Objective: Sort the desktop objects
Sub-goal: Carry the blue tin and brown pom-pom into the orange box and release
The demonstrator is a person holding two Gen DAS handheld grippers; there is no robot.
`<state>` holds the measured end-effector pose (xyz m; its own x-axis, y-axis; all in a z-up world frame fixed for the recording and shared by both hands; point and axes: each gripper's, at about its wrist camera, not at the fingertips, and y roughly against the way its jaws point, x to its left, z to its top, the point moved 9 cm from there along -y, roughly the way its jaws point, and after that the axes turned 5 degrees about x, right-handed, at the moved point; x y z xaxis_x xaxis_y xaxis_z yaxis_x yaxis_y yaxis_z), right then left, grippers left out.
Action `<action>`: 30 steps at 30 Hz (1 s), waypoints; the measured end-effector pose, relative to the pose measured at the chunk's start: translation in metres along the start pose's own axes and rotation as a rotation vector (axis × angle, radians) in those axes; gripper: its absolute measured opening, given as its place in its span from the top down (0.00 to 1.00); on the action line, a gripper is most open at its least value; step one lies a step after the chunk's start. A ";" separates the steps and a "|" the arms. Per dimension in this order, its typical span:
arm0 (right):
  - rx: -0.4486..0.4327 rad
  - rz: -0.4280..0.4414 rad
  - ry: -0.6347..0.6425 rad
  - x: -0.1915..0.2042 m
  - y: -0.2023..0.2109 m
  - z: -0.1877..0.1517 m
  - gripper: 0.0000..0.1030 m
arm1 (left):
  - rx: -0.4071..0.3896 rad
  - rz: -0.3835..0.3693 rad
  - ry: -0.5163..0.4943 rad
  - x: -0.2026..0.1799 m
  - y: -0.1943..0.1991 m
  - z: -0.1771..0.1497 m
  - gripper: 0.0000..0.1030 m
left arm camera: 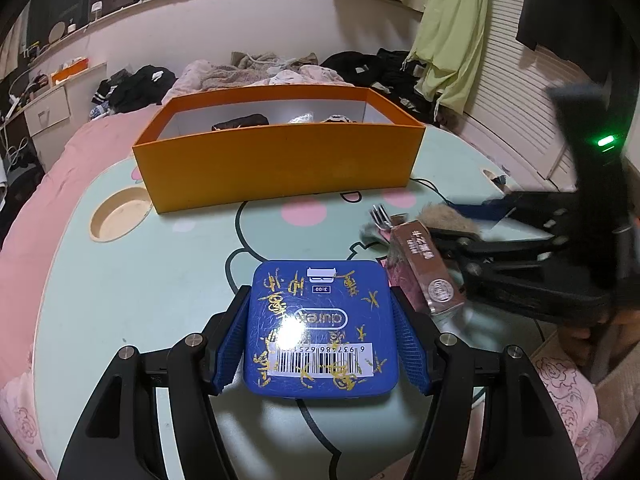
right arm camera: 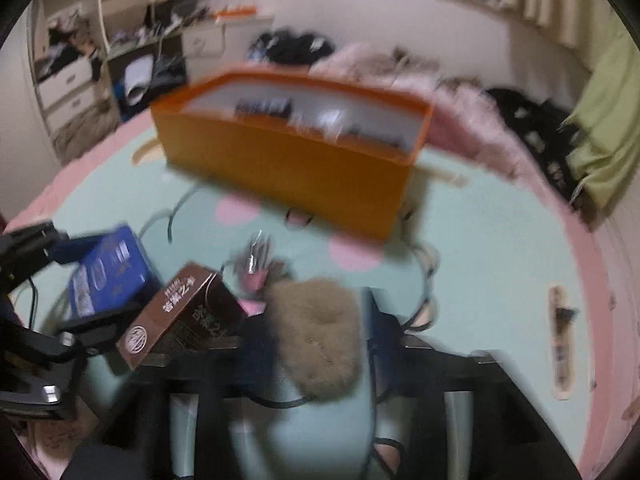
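Observation:
My left gripper is shut on a blue square box with gold scribbles and a barcode; its blue pads press on the box's two sides just above the mint-green table. In the blurred right wrist view, my right gripper holds a furry brown pad between its fingers. A brown carton leans beside it, next to the blue box. Past the carton a fork lies on the table. The orange open box stands at the far side, with dark items inside.
A round cup recess sits in the table at the left. A black cable runs over the table by the orange box. The table rests on a pink bed strewn with clothes. A slot lies near the table's right edge.

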<state>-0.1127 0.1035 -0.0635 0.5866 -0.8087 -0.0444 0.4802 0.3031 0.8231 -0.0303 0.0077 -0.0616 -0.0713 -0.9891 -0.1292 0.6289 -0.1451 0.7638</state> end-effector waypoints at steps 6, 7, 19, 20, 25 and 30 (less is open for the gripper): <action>-0.060 0.044 -0.084 -0.012 0.011 -0.005 0.67 | -0.011 -0.034 0.035 0.005 0.004 0.001 0.36; -0.075 0.049 -0.103 -0.016 0.015 -0.005 0.67 | -0.013 -0.039 0.039 0.006 0.005 0.002 0.36; -0.205 0.096 -0.076 -0.014 0.061 0.067 0.67 | -0.103 -0.049 0.045 0.023 0.029 0.061 0.36; -0.212 0.098 -0.063 -0.011 0.061 0.078 0.67 | -0.110 -0.042 0.043 0.024 0.028 0.069 0.36; -0.223 0.100 -0.022 -0.002 0.050 0.116 0.67 | -0.140 -0.019 0.035 0.034 0.021 0.108 0.36; -0.210 0.102 -0.012 -0.002 0.031 0.139 0.66 | -0.151 0.010 0.066 0.052 0.005 0.138 0.36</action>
<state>-0.1894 0.0445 0.0409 0.6314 -0.7744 0.0408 0.5449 0.4805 0.6872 -0.1380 -0.0484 0.0226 -0.0161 -0.9858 -0.1674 0.7390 -0.1245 0.6621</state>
